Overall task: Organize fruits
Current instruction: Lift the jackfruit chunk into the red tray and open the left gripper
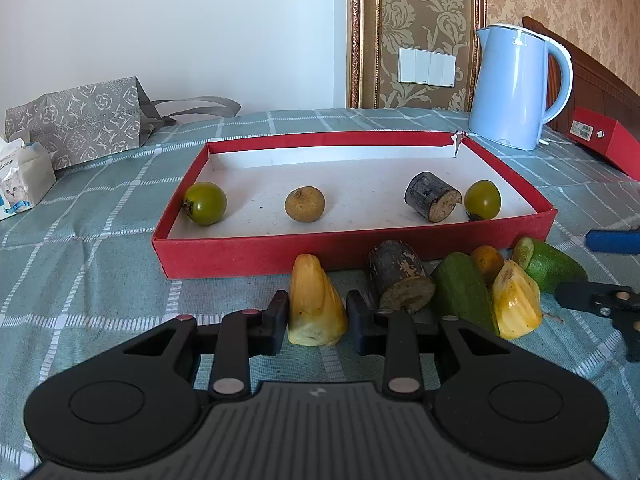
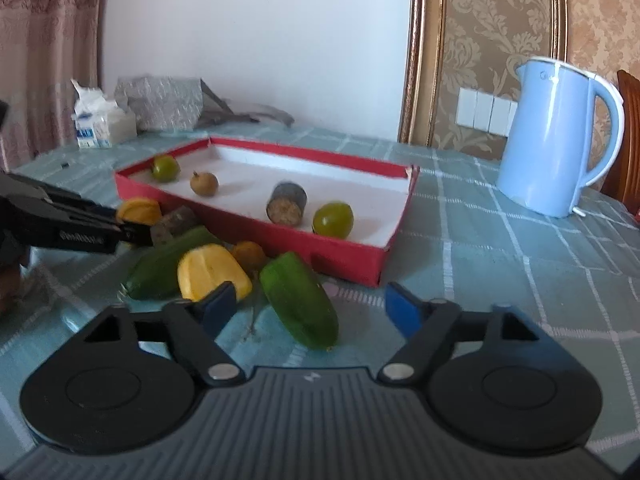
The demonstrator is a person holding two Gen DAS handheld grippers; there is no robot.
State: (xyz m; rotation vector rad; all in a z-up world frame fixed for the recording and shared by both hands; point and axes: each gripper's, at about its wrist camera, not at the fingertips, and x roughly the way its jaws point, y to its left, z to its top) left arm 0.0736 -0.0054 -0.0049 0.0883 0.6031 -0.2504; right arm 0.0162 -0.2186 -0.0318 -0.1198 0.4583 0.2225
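Observation:
My left gripper [image 1: 318,304] is shut on a yellow jackfruit piece [image 1: 316,300] that rests on the cloth in front of the red tray [image 1: 352,248]. The tray holds two round green fruits [image 1: 205,203], a brown longan [image 1: 305,204] and a dark cane piece [image 1: 430,196]. My right gripper [image 2: 310,306] stands open around a long green fruit [image 2: 300,300], its blue fingers [image 2: 402,308] clear of the fruit's skin. Beside it lie a second yellow piece [image 2: 212,270], another green fruit [image 2: 160,266], a small orange fruit [image 2: 248,254] and a cane piece [image 2: 176,220].
A blue kettle [image 1: 516,84] stands behind the tray's right corner. A patterned paper bag [image 1: 80,120] and a tissue pack [image 1: 22,180] sit at the far left. A red box [image 1: 608,140] lies at the right edge. A checked cloth [image 1: 100,260] covers the table.

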